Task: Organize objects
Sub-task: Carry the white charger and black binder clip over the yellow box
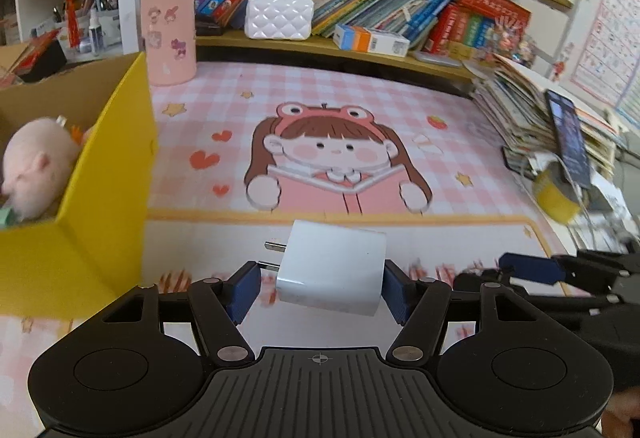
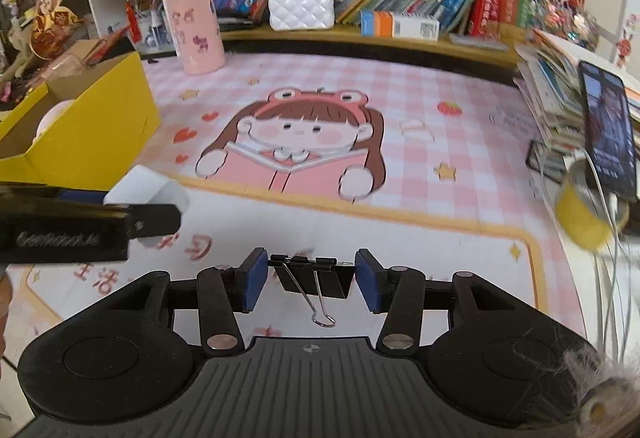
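Charger (image 1: 332,268) clamped in the left gripper (image 1: 320,284), binder clip (image 2: 312,272) pinched in the right gripper (image 2: 311,280), both above the desk (image 1: 400,106).
Yellow box (image 1: 100,206) stands close on the left, holding a plush (image 1: 36,166); book pile (image 1: 532,106), phone (image 1: 568,138) and tape (image 1: 556,198) crowd the right edge; mat centre lies open.

Left gripper (image 1: 320,284): matte black plastic body with a ribbed central plate bearing a small white crosshair mark; two round, disc-shaped housings flank the plate. Black linkage arms pivot on silver round-headed screws. Fingers (image 1: 242,292) carry flat dark-blue pads.

Right gripper (image 2: 311,280): same build, with black ribbed plate, white crosshair, twin discs, silver pivot screws and blue-padded fingers (image 2: 253,280). Seen side-on from the right wrist view, the left unit shows pale, blurred lettering along its black flank.
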Available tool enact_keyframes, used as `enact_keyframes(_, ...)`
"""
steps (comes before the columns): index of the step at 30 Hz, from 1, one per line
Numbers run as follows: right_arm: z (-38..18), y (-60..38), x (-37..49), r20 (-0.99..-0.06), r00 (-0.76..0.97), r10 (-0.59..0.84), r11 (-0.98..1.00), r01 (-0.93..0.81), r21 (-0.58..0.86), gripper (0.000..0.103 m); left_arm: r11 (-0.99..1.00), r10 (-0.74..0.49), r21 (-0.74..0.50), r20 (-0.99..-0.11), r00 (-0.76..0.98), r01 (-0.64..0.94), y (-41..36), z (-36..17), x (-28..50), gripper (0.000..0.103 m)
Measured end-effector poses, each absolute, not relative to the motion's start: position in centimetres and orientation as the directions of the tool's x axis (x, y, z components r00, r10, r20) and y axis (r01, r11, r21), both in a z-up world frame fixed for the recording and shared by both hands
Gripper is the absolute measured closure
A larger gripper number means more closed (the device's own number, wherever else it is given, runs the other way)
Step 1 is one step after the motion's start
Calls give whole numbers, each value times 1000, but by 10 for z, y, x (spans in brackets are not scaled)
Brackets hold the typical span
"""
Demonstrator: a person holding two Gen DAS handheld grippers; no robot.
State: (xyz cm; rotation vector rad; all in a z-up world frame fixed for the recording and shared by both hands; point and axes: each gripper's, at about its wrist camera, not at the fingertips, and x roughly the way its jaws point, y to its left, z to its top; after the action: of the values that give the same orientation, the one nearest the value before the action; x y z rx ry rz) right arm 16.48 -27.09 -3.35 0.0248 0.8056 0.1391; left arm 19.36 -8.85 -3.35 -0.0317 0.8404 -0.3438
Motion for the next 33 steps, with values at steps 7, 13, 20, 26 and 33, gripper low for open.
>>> enact_keyframes(7,-30,-233,127,-732,671,117,993,-97,70,58,939,-324,-167,-725,608,301,-45,-31,161,39)
enact_keyframes(13,-27,-185,96,-739,660,135,988,-142,54,58,943,-317,-167,-722,616,289,0,-29,129,39)
enact_keyframes(20,-24,-130,63,-736,656,167,979,-201,43,58,948,-309,-181,-722,619,261,53,-28,97,39)
enact_keyframes(26,-25,-84,42,-726,656,207,966,-253,47,58,957,-281,-156,-711,645,245,93,-24,69,39)
enact_keyframes(33,-25,-33,29,-709,653,268,943,-329,53,58,977,-212,-128,-692,690,171,139,-18,48,39)
